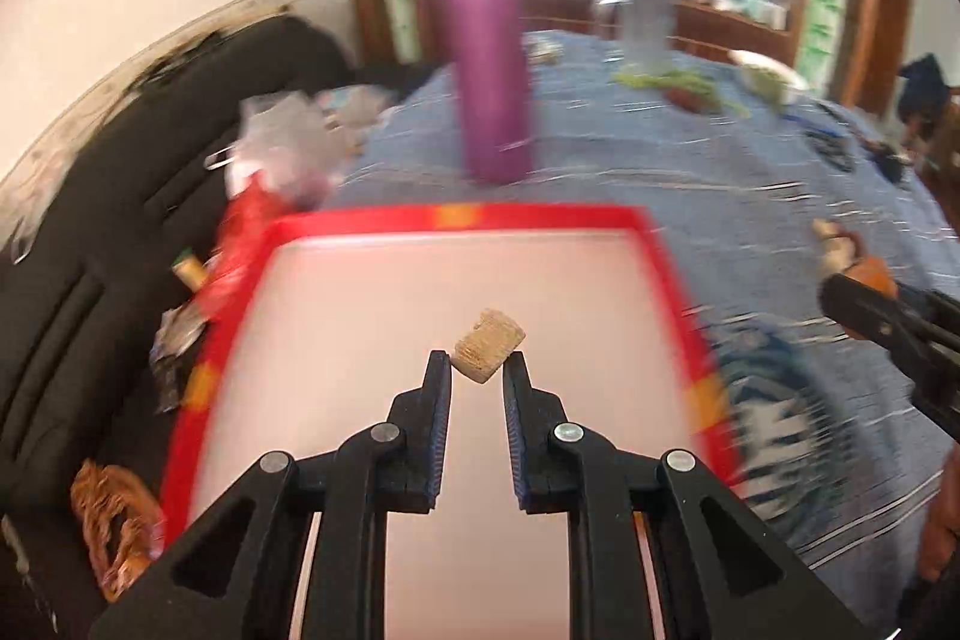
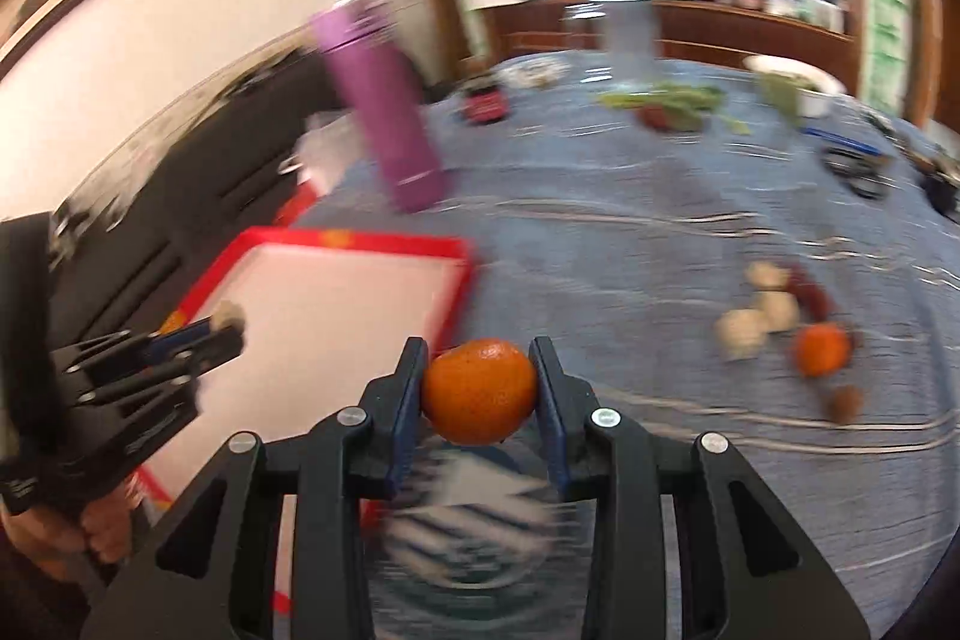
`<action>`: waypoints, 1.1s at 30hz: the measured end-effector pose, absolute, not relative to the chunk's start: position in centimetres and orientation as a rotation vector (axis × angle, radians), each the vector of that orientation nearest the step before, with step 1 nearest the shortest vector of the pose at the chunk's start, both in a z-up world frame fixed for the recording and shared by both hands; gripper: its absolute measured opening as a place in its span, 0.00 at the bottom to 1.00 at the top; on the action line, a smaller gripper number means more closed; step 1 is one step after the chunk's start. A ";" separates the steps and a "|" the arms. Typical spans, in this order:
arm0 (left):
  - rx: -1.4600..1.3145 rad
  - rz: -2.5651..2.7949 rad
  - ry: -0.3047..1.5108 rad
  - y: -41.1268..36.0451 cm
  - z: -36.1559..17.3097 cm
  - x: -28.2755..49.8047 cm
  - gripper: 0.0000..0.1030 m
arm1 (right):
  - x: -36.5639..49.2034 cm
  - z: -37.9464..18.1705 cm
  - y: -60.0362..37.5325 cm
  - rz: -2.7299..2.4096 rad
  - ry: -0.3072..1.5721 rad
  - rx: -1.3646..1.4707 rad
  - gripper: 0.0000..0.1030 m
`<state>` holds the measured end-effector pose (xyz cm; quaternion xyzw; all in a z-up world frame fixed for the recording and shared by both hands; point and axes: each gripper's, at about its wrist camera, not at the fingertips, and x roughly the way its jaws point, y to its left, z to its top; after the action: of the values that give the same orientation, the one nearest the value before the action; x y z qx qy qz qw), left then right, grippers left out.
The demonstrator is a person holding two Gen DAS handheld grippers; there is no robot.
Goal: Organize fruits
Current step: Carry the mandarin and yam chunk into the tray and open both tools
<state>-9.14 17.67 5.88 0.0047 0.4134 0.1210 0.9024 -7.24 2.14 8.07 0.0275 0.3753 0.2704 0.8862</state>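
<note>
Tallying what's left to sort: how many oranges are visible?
2. One orange is clamped in the right tongs; the other orange lies on the blue cloth. Blur may hide more.

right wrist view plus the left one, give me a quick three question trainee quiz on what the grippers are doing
1. True or false: the right gripper is shut on an orange.
2. What does the left gripper hold over the red-rimmed tray?
A. a purple bottle
B. a small tan ridged piece
C. nothing
3. Fill in: a second orange lies on the blue ____, beside some pale pieces.

Key:
1. True; the fruit sits pinched between both pads.
2. B; the tan piece is at the fingertips. What food it is cannot be told.
3. cloth
</note>
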 end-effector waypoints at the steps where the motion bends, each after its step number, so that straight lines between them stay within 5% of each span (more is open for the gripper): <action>1: 0.012 0.266 0.859 18.2 5.6 -9.5 0.15 | -7.8 8.0 3.3 0.584 0.782 0.044 0.36; 29: 0.076 0.420 0.857 23.9 2.8 -11.6 0.17 | -11.3 3.2 14.0 0.694 0.873 -0.184 0.39; 33: 0.071 0.428 0.870 23.8 2.7 -11.7 0.39 | -11.5 4.1 13.1 0.707 0.852 -0.153 0.46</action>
<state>-11.68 23.77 2.69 0.0339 0.4181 0.2059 0.8841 -11.46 13.14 4.05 -0.0728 0.4040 0.3352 0.8480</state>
